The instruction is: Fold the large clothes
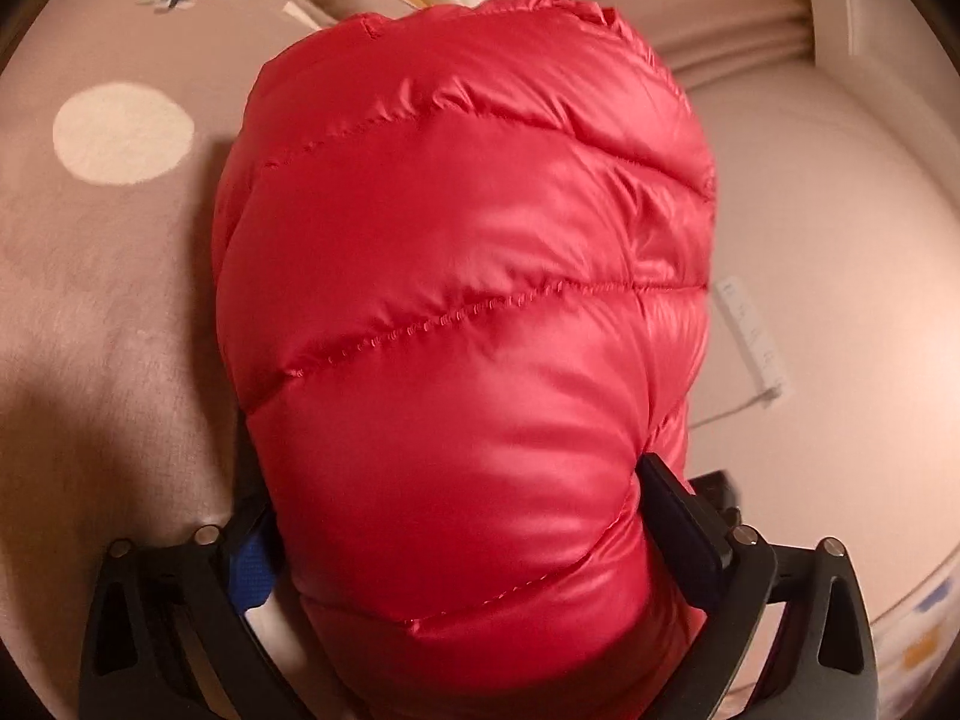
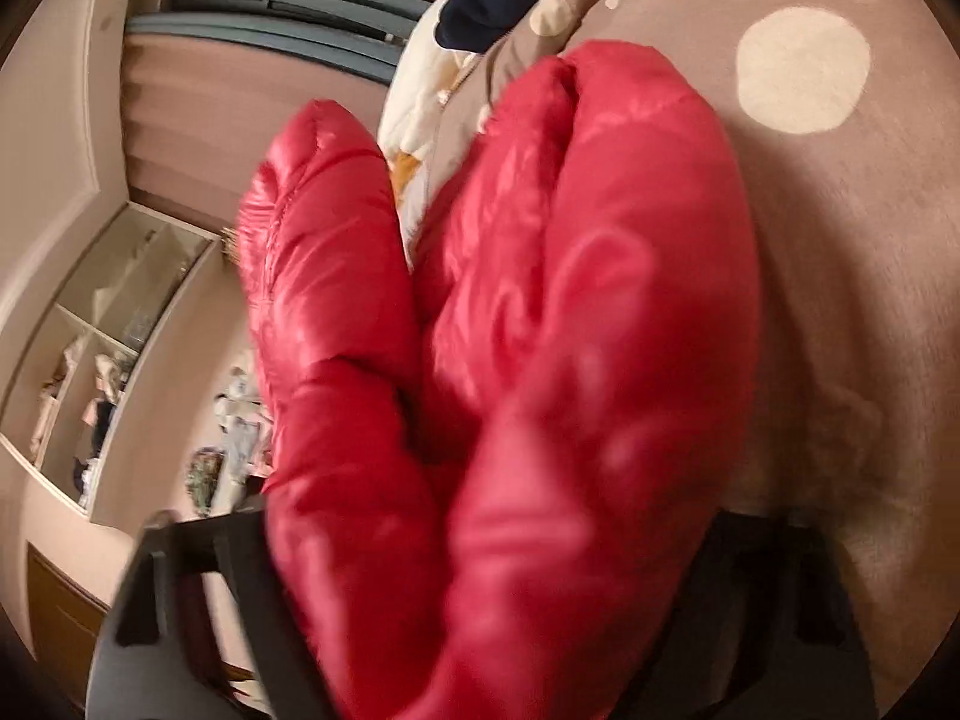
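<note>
— Where's the red puffer jacket (image 1: 462,300)?
— Bunched over the brown dotted blanket (image 1: 108,276), between both claws.
— Left gripper (image 1: 480,552)?
— Level, fingers clamped on its quilted bulk.
— Right gripper (image 2: 480,588)?
— Tilted, blurred, pinching two folds.

A: Count?
B: One red puffer jacket (image 1: 468,276), two tongs: left tongs (image 1: 462,546), right tongs (image 2: 480,588).
A: Else?
B: One brown blanket (image 1: 120,312), one cream garment (image 2: 414,102), one shelf unit (image 2: 114,336).
</note>
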Demonstrator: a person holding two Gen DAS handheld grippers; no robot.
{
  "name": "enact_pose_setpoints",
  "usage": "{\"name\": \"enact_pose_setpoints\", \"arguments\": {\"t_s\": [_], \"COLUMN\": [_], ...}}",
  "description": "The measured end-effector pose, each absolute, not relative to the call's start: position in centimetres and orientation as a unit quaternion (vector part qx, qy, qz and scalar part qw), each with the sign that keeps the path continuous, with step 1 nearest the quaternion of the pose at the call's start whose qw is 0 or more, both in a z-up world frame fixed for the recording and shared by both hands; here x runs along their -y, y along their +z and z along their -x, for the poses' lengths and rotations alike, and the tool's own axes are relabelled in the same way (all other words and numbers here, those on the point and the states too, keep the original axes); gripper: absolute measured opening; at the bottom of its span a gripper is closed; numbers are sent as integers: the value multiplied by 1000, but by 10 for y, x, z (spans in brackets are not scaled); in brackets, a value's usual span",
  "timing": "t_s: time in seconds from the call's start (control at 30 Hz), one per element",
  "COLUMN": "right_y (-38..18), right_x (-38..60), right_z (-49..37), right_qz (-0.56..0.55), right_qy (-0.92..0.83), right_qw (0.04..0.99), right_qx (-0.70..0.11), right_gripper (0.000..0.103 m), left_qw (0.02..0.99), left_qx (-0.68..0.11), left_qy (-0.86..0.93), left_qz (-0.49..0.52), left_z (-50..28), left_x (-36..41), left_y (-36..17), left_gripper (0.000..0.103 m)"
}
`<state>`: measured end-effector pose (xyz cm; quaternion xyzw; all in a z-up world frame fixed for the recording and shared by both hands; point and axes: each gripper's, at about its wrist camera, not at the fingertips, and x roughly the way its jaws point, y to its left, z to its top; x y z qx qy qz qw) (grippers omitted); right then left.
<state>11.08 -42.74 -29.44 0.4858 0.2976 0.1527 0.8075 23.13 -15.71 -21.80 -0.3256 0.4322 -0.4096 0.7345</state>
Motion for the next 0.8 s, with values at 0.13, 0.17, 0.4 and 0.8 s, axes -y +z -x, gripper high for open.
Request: {"name": "enact_pose_setpoints", "arguments": {"t_s": [0.13, 0.17, 0.4, 0.8], "right_y": [-306, -306, -277, -172], "right_x": [435, 435, 424, 396], "right_z": [-105, -104, -91, -71], "right_qz": [-511, -514, -496, -417], "right_qy": [160, 164, 203, 275], "right_qw": [797, 796, 802, 847], "right_qx": [-278, -274, -263, -178], "right_gripper": [48, 46, 46, 46], "left_qw": [752, 753, 759, 846], "left_qx": [-428, -428, -413, -259], "left_qy": [-399, -400, -399, -399], "left_qz": [305, 302, 306, 242], "left_z": [-230, -227, -226, -152], "left_x": [177, 182, 194, 201], "left_y": [-213, -211, -182, -55], "left_gripper": [91, 91, 90, 88]}}
